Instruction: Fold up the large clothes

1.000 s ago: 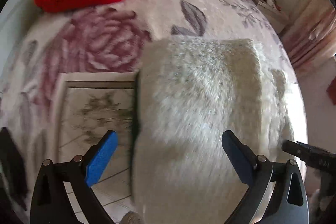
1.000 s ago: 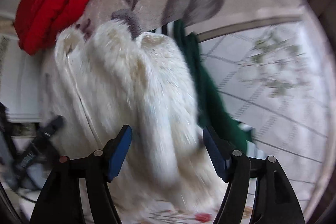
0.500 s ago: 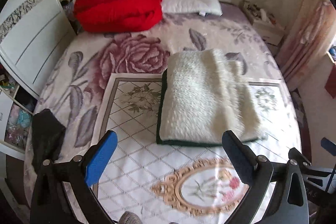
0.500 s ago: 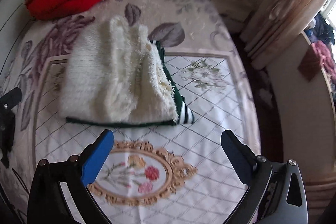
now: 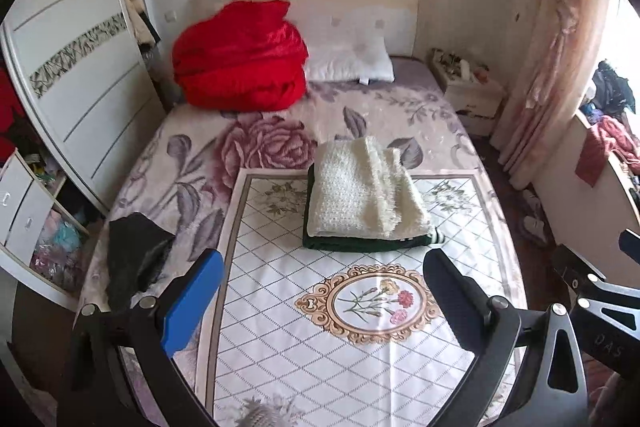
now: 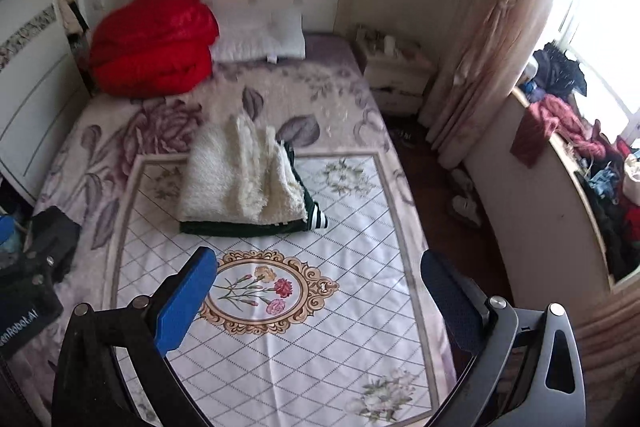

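The folded garment (image 5: 362, 193), a cream fleece-lined piece with a dark green outer face and a striped cuff, was found lying flat on the patterned white cloth (image 5: 320, 327) spread over the bed (image 5: 192, 163), near the cloth's far edge. The left gripper (image 5: 320, 291) was held well above and apart from it, jaws spread wide with nothing between them. The right gripper (image 6: 320, 291) was likewise raised clear, its jaws having just been opening to full spread, and empty.

The fold was judged essentially complete and the step in hand to be a withdrawal. Some raised, uneven fleece layers were noted along the garment's right side in the right wrist view; a light pressing there would be advisable. A dark item (image 5: 134, 255) at the bed's left edge was noted, apparently unfolded. It was judged best approached low, with the jaws kept wide.
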`<act>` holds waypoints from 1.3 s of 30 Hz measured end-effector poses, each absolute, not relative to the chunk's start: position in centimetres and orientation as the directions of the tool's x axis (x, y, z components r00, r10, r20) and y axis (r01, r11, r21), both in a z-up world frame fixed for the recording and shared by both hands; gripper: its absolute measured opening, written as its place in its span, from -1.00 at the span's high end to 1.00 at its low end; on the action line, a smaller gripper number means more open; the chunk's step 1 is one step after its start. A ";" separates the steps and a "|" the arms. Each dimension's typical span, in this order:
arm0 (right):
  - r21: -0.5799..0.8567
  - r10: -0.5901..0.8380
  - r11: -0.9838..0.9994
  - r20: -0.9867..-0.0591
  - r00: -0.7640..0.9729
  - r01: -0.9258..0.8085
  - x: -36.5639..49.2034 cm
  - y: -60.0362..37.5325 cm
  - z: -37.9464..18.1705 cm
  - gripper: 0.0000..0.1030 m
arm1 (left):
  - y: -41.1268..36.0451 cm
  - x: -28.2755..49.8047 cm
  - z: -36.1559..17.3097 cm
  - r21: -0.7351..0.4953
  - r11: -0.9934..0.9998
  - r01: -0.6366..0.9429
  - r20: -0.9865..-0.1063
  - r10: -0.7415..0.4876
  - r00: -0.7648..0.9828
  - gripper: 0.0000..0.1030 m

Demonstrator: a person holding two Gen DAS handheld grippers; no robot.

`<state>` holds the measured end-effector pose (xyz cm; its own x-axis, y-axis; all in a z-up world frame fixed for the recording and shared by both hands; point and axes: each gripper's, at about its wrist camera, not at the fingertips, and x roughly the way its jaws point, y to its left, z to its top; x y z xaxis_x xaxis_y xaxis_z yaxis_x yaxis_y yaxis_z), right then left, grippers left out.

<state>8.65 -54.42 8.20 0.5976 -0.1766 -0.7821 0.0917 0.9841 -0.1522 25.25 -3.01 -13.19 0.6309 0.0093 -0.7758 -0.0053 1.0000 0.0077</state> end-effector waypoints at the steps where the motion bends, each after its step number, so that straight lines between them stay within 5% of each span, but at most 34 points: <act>1: -0.152 -0.175 0.984 -0.775 0.608 0.090 7.4 -54.3 9.3 -1.00 | -2.9 24.0 -12.0 0.006 1.000 -0.005 -0.768 0.008 0.641 -0.98; 17: -0.114 -0.132 0.991 -0.651 0.747 0.076 -8.7 -53.7 23.1 -1.00 | -2.3 12.8 -3.0 -0.014 0.999 -0.051 -0.674 0.029 0.738 -0.98; 39: -0.105 -0.112 0.993 -0.626 0.772 0.058 -12.6 -54.1 25.1 -1.00 | -2.3 9.3 -1.2 0.009 0.998 -0.066 -0.629 0.057 0.775 -0.99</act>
